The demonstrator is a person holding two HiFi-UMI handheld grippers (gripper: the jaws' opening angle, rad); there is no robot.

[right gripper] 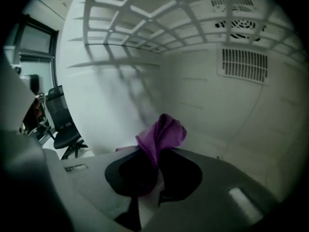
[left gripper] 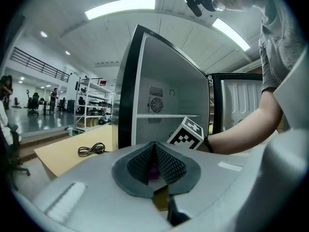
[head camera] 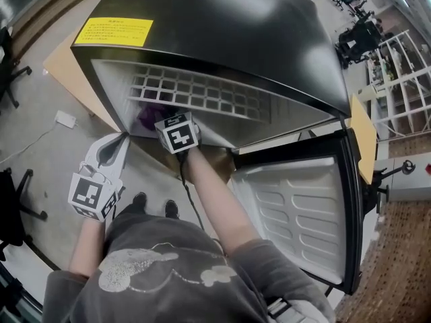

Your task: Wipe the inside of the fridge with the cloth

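Observation:
A black mini fridge point(head camera: 222, 32) stands with its door point(head camera: 296, 214) swung open to the right. My right gripper point(head camera: 161, 121) reaches into the white interior under the wire shelf point(head camera: 195, 89), shut on a purple cloth point(head camera: 147, 116). In the right gripper view the cloth point(right gripper: 161, 134) bunches up out of the closed jaws of the right gripper point(right gripper: 157, 153), close to the inner side wall point(right gripper: 106, 95). My left gripper point(head camera: 120, 140) hangs outside the fridge's lower left corner. Its jaws are shut with nothing held, seen in the left gripper view point(left gripper: 154, 151) aimed at the fridge point(left gripper: 164, 81).
A flat cardboard sheet point(head camera: 67, 73) lies on the floor left of the fridge, with a coiled black cable point(left gripper: 91, 149) on it. White shelving point(head camera: 404, 79) stands at the right. An office chair point(right gripper: 65, 124) shows outside the opening. Vent grilles point(right gripper: 244, 64) sit on the back wall.

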